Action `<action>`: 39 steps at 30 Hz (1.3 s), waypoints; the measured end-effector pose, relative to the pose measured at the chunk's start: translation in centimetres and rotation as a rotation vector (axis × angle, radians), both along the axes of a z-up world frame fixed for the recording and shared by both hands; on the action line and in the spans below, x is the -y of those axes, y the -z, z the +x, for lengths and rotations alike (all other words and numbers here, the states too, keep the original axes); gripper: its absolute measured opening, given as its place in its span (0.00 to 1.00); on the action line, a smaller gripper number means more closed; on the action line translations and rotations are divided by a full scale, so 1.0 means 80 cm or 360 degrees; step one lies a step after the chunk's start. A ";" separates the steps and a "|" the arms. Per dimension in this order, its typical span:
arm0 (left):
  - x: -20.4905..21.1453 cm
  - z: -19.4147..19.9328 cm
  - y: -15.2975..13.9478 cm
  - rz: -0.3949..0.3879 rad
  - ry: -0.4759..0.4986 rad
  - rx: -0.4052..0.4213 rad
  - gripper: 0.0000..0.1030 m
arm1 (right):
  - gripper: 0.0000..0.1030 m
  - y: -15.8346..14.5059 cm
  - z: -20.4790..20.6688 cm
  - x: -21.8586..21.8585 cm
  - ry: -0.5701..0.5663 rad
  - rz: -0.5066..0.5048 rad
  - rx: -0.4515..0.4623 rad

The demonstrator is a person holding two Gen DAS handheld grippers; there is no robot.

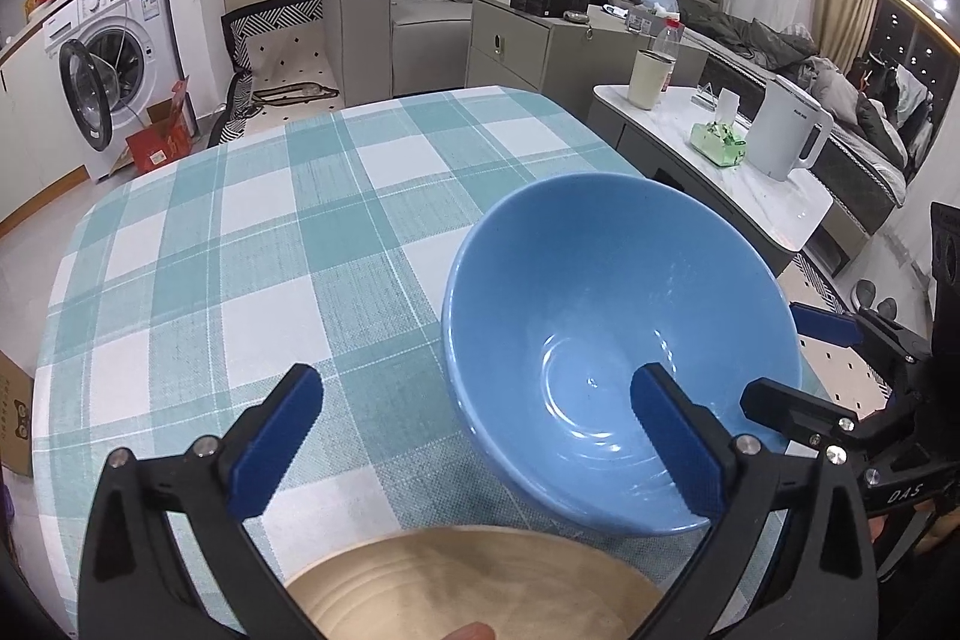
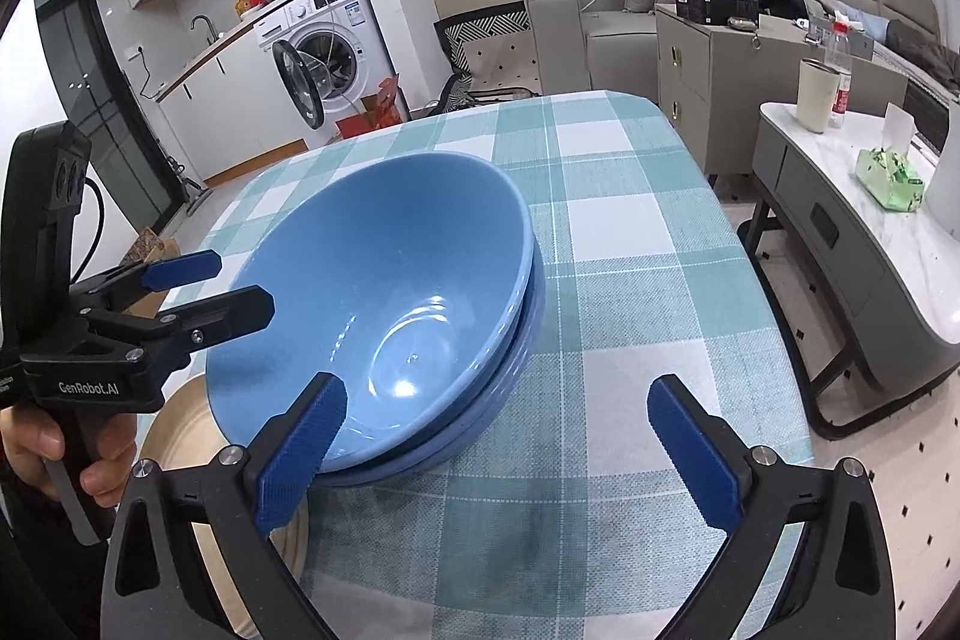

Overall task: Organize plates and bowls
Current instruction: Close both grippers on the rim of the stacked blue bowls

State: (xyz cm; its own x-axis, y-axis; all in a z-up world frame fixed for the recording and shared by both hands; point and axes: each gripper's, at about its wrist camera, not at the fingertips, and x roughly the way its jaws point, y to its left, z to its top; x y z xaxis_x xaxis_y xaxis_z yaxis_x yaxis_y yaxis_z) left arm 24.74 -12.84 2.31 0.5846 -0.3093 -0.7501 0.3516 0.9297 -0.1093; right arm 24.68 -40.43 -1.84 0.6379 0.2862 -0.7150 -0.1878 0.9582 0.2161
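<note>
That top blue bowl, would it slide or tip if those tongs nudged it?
Probably both. The top bowl sits tilted inside another bowl, so a nudge may rock it. Its glossy glaze looks slippery. It looks ceramic, so likely stiff and breakable.

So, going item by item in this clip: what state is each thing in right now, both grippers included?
Upper glossy blue ceramic bowl: empty, nested tilted in the lower one.
Lower blue bowl: on the checked tablecloth, under the first.
Tan wooden plate: on the cloth beside the bowls, empty.
Left gripper: open, holding nothing.
Right gripper: open, holding nothing.
White washing machine door: open.
</note>
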 end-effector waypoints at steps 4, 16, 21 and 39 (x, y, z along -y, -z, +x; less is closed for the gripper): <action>-0.002 0.004 0.004 -0.0017 -0.0013 -0.0027 1.00 | 0.99 0.002 0.003 0.000 0.0000 0.0018 -0.0015; -0.002 0.016 0.019 -0.0052 -0.0009 -0.0111 1.00 | 0.99 0.014 0.015 0.007 -0.0010 0.0141 -0.0087; 0.000 0.021 0.022 -0.0049 -0.0007 -0.0125 1.00 | 0.99 0.023 0.024 0.010 -0.0021 0.0216 -0.0141; 0.005 0.019 0.025 -0.0116 0.0091 -0.0154 0.96 | 0.92 0.033 0.034 -0.005 -0.0060 0.0283 -0.0197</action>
